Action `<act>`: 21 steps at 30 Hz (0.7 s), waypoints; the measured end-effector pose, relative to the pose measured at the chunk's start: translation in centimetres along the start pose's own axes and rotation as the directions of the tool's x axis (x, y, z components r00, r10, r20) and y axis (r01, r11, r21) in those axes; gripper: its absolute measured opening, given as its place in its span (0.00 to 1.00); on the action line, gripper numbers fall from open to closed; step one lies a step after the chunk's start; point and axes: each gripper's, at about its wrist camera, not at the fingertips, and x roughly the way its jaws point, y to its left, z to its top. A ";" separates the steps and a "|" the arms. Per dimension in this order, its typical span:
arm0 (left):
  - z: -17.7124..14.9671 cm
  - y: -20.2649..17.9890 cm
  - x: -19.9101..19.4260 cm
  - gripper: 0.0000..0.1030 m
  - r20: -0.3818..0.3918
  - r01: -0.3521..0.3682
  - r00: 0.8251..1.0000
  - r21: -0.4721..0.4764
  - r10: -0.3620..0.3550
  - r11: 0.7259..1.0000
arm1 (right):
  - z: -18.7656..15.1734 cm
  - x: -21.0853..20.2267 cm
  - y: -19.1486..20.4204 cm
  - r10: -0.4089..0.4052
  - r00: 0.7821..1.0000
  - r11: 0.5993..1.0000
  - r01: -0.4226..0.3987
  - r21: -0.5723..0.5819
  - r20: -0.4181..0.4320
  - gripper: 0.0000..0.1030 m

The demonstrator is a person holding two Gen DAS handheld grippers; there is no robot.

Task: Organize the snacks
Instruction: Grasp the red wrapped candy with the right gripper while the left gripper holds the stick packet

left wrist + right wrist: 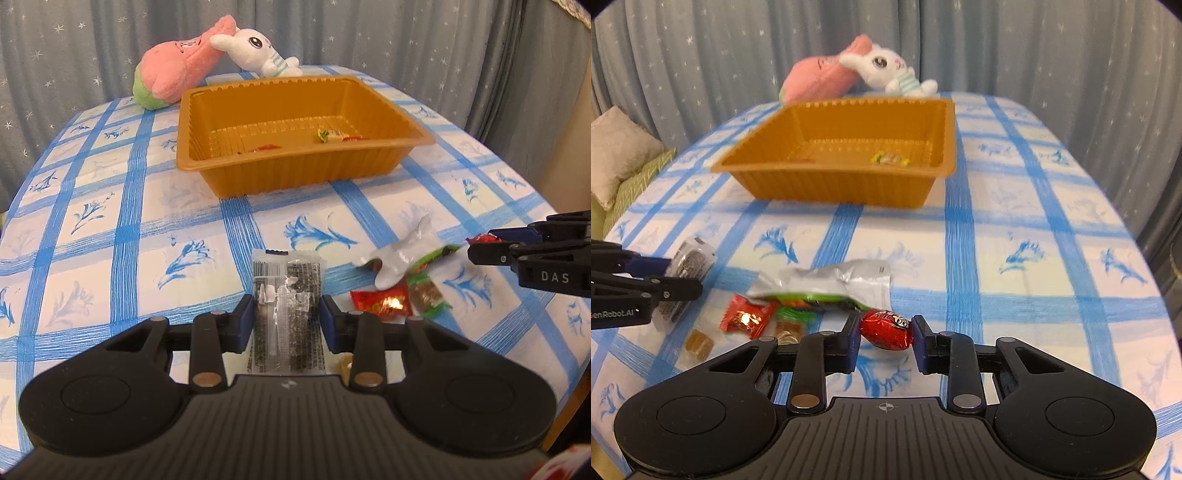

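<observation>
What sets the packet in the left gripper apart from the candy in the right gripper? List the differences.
1. The packet is clear and flat with dark contents; the candy is red, rounded and opaque.
2. The packet is long and sticks out well past the left gripper; the candy is short and sits just between the pads of the right gripper.

Both are wrapped snacks, each gripped over the checked tablecloth, short of the orange tray.
</observation>
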 end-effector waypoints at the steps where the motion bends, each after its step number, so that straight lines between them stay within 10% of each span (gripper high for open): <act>1: 0.1 0.0 -0.1 0.33 0.006 0.001 1.000 -0.007 -0.001 1.000 | 0.1 -0.4 0.1 -0.004 1.000 1.000 0.004 -0.005 0.016 0.29; 21: 3.9 -0.3 -1.4 0.33 0.083 -0.013 0.996 -0.086 0.020 0.996 | 4.3 -1.6 2.3 0.067 0.989 0.997 -0.062 -0.045 0.134 0.29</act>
